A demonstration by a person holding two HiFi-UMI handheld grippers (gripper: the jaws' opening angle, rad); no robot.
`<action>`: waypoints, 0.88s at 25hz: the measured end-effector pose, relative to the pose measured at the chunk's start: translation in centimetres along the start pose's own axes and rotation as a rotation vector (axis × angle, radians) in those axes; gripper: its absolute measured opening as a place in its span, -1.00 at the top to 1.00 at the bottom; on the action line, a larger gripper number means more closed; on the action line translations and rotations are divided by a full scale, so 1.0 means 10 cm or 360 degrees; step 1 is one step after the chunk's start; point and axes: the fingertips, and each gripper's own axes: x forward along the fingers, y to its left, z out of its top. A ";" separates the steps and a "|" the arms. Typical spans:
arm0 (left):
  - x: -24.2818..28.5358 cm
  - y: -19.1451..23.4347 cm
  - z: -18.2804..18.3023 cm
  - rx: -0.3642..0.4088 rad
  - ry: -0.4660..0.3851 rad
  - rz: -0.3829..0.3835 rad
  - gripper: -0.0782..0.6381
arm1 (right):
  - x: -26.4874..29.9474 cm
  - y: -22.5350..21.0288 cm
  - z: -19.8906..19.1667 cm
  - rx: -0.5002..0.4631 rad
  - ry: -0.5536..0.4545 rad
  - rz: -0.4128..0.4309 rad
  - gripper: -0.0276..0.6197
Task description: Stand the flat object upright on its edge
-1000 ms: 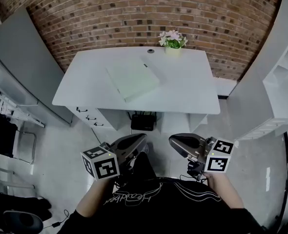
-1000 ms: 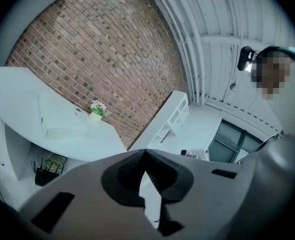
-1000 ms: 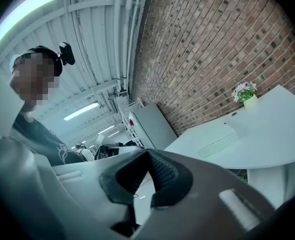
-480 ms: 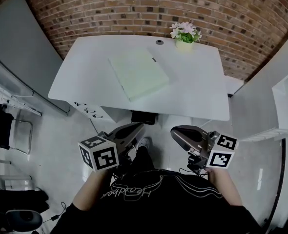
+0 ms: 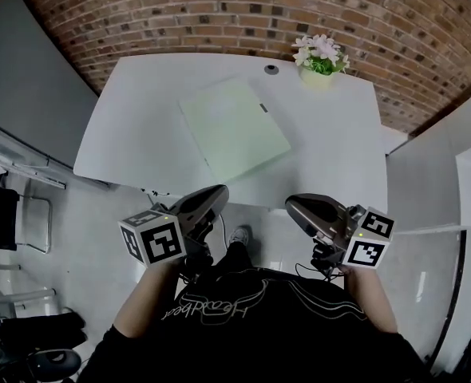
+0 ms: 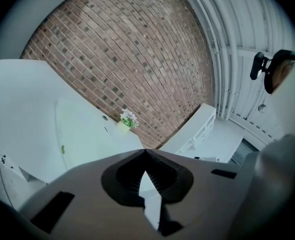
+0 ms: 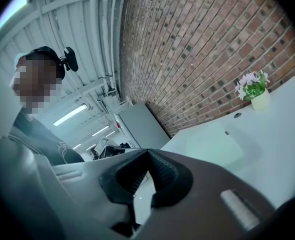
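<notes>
A pale green flat book (image 5: 234,127) lies flat on the white desk (image 5: 140,118), turned at an angle; it also shows in the left gripper view as the book (image 6: 80,129) and in the right gripper view as the book (image 7: 212,146). My left gripper (image 5: 219,191) is held short of the desk's near edge, shut, with nothing in it. My right gripper (image 5: 293,203) hangs level with it to the right, also shut and empty. Both tips meet in their own views, the left gripper (image 6: 145,152) and the right gripper (image 7: 147,152).
A small pot of pink flowers (image 5: 321,57) stands at the desk's back right, near a round cable hole (image 5: 271,69). A brick wall (image 5: 243,14) runs behind the desk. Grey partitions (image 5: 28,78) flank it. A drawer unit (image 5: 152,194) sits under the desk's front.
The view has moved closer to the desk, and the book and flowers now sit larger and further right. Both grippers rose slightly towards the desk's edge and stayed shut.
</notes>
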 end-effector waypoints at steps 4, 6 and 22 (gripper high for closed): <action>0.09 0.35 0.27 -0.0034 0.0005 0.0041 0.78 | 0.26 -0.34 0.12 -0.0016 0.0012 -0.0099 0.90; 0.15 0.51 0.38 -0.0053 0.0010 0.0066 0.78 | 0.37 -0.51 0.15 -0.0028 0.0042 -0.0146 0.90; 0.39 1.80 1.00 -0.0115 0.0002 0.0449 0.64 | 0.97 -1.62 0.46 0.0083 0.0106 -0.0322 0.77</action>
